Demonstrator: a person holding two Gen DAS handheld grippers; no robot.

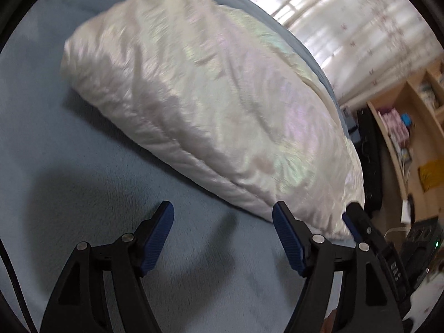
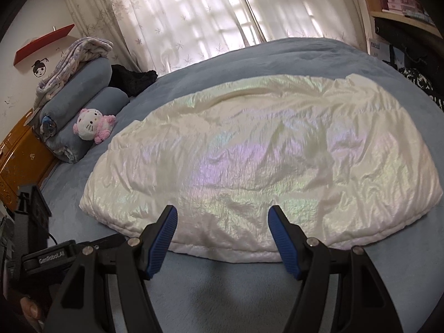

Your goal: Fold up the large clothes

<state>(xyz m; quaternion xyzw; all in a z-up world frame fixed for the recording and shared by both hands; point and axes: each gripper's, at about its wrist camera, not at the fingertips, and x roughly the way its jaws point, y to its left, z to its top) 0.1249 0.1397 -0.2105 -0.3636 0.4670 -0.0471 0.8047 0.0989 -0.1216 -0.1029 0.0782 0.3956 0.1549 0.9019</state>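
A large white padded garment (image 2: 249,152) with a pearly sheen lies spread flat on the blue-grey bed (image 2: 222,291). My right gripper (image 2: 222,213) hovers over the garment's near hem, open, with only fabric seen below the gap and no pad touching it. In the left wrist view the same garment (image 1: 208,97) runs diagonally. My left gripper (image 1: 222,211) is open above bare bed (image 1: 83,138), its right finger just in front of the garment's edge. One of the right gripper's fingers (image 1: 358,222) shows at the garment's near corner.
Two rolled blue blankets (image 2: 83,102), a white-and-pink plush toy (image 2: 93,125) and a dark cloth (image 2: 133,80) sit at the bed's far left. Curtains (image 2: 194,14) hang behind. Wooden shelves (image 1: 410,138) stand beside the bed, and an orange cabinet (image 2: 19,161) stands at the left.
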